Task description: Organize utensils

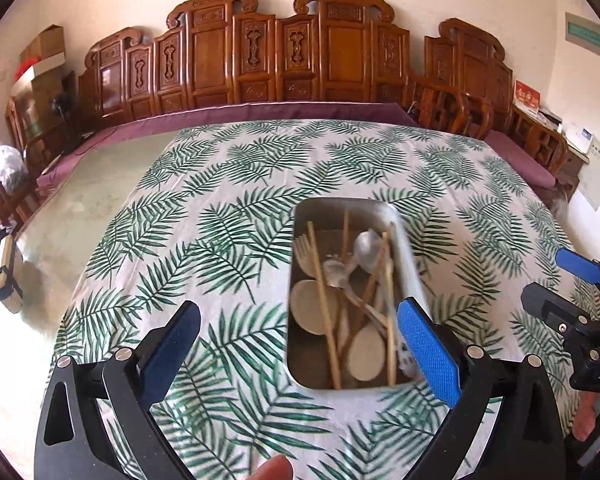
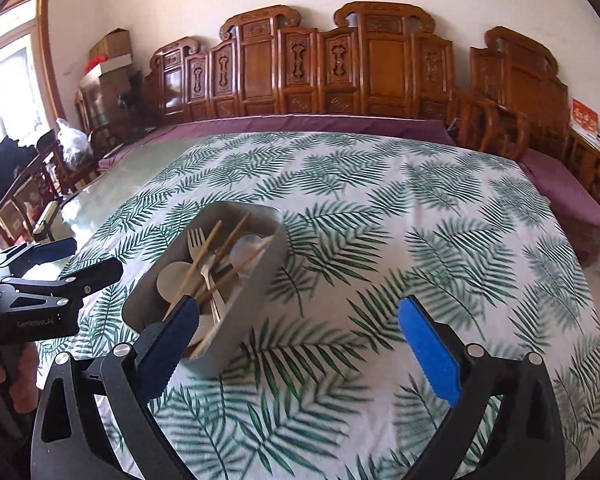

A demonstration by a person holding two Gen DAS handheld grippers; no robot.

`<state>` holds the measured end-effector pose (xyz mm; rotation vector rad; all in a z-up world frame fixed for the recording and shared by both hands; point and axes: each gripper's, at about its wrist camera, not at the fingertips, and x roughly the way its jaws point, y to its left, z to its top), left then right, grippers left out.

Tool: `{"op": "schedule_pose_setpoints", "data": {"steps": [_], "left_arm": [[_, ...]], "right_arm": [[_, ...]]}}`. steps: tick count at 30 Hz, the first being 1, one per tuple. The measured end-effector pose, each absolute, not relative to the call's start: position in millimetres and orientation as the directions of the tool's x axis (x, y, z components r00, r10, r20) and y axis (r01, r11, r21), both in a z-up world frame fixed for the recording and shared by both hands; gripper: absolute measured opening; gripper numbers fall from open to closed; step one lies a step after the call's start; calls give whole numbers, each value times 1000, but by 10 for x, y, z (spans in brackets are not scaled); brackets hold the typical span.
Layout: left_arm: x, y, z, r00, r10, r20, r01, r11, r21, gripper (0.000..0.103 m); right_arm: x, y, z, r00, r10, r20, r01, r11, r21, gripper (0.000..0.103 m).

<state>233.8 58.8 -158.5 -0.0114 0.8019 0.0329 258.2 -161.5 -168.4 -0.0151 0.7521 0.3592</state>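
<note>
On the leaf-print worktop (image 1: 228, 184) sits the tray (image 1: 342, 210), utensils (image 1: 340, 280) heaped inside so they stay together; both the left gripper (image 1: 300, 344) and right gripper (image 2: 300, 344) hang spread wide, empty.

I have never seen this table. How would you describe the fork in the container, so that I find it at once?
Start from the leaf-print tablecloth; the only thing standing on it is a rectangular metal tray full of utensils. Inside, near its far end, lies a pale fork. Among the wooden chopsticks and rounded spoons it alone has tines.
</note>
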Motion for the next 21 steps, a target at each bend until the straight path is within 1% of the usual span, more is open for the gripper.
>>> {"op": "schedule_pose_setpoints", "data": {"steps": [5, 15, 21], "left_arm": [[2140, 442, -1512, 694, -11, -720, -16, 999, -30, 95], [1706, 223, -1341, 690, -14, -724, 5, 1000, -15, 95], [1437, 120, -1097, 711, -17, -703, 13, 1000, -11, 95]], "right_arm": [[2339, -1807, -1581, 694, 285, -661, -298, 950, 97, 100], [1789, -2179, -1371, 730, 253, -635, -242, 965, 106, 100], [1470, -2354, -1206, 755, 244, -609, -219, 969, 117, 100]]}}
